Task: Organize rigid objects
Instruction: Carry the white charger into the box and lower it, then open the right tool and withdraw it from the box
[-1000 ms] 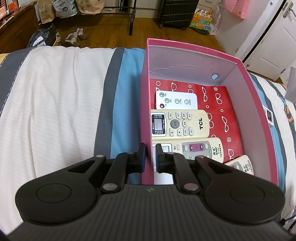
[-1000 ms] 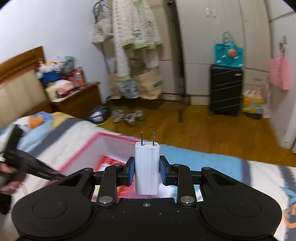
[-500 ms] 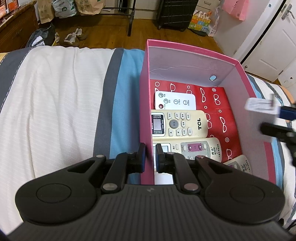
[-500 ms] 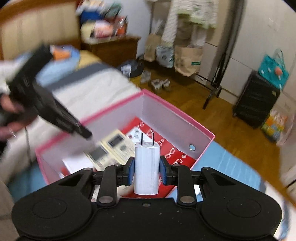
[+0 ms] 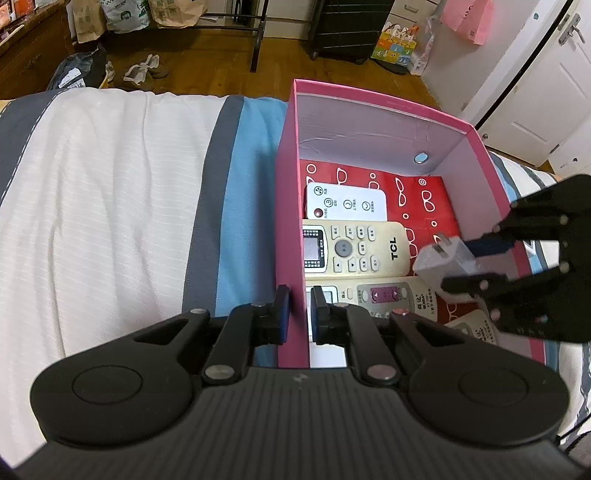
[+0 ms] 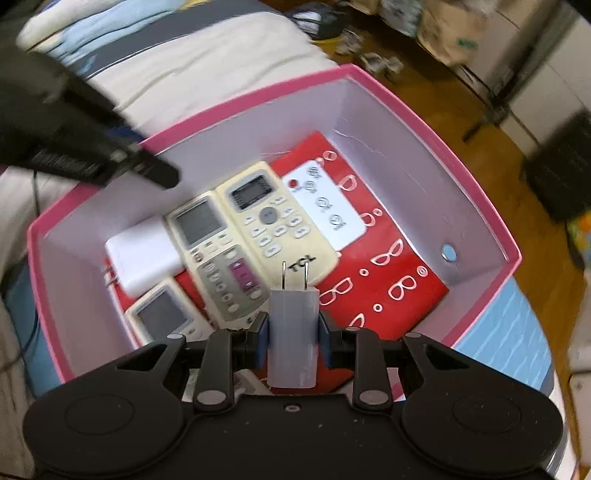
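A pink box (image 5: pixel 290 206) (image 6: pixel 480 192) stands on the bed and holds several remote controls, among them a cream TCL remote (image 5: pixel 354 247) (image 6: pixel 273 218), plus a white block (image 6: pixel 142 254). My left gripper (image 5: pixel 296 314) is shut on the box's left wall near its front corner. My right gripper (image 6: pixel 293 330) is shut on a white plug charger (image 6: pixel 293 332), prongs pointing forward, held inside the box above the remotes. It shows in the left wrist view (image 5: pixel 443 264) coming over the right wall.
The striped bedcover (image 5: pixel 110 206) spreads left of the box. Beyond the bed are a wooden floor with shoes (image 5: pixel 142 70), bags, a dark suitcase (image 5: pixel 351 26) and a white door (image 5: pixel 535 92).
My right gripper has swung down with the charger, from above and beside the box to inside it over the remotes. My left gripper has kept its hold on the box wall.
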A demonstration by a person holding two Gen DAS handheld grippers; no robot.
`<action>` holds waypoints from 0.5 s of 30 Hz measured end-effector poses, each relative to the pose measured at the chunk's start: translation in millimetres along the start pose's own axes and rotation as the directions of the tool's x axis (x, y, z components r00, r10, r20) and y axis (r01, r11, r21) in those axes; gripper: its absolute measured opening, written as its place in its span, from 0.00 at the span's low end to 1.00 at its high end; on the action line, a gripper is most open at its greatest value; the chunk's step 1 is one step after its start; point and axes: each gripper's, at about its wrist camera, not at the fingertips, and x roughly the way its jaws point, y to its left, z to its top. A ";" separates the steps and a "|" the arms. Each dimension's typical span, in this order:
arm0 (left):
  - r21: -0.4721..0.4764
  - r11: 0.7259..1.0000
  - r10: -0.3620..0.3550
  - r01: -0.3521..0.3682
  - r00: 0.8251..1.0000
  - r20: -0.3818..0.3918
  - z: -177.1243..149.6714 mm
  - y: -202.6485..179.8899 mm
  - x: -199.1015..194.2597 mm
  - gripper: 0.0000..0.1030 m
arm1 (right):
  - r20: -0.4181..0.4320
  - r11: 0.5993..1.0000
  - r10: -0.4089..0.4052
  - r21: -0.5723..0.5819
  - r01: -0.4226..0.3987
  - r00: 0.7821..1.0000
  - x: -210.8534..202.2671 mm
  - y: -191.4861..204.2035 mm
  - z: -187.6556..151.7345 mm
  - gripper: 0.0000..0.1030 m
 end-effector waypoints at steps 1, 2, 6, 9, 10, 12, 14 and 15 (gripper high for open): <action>0.000 1.000 -0.001 0.001 1.000 0.000 0.2 0.2 0.3 0.09 | -0.005 1.000 -0.012 0.003 0.012 1.000 2.4 -1.7 0.7 0.31; -0.001 1.000 -0.001 0.001 1.000 0.000 0.1 0.2 0.3 0.09 | -0.008 1.000 -0.016 0.013 0.017 1.000 4.4 -3.3 0.9 0.31; 0.004 1.000 0.003 -0.003 1.000 -0.001 -0.9 -0.3 0.8 0.09 | -0.013 0.996 -0.049 0.078 0.050 0.999 10.4 -16.2 5.4 0.46; 0.005 1.000 0.004 -0.004 1.000 -0.001 -0.6 -0.6 1.0 0.09 | 0.043 0.988 -0.153 0.023 0.152 0.987 2.1 -13.4 3.0 0.48; 0.005 1.000 0.003 -0.003 1.000 -0.001 -0.5 -0.7 1.2 0.09 | 0.069 0.982 -0.189 -0.002 0.189 0.980 -2.4 -11.2 1.1 0.48; 0.004 1.000 0.004 -0.004 1.000 -0.001 -0.6 -0.8 1.3 0.09 | 0.106 0.972 -0.226 -0.042 0.232 0.968 -10.1 -9.2 -2.3 0.35; 0.006 1.000 0.006 -0.006 1.000 -0.002 -0.2 -1.2 1.6 0.09 | 0.132 0.965 -0.244 -0.062 0.253 0.961 -17.5 -9.1 -5.5 0.25; 0.007 1.000 0.007 -0.007 1.000 -0.003 -0.5 -1.5 2.2 0.09 | 0.147 0.964 -0.247 -0.061 0.258 0.958 -21.8 -9.5 -7.1 0.25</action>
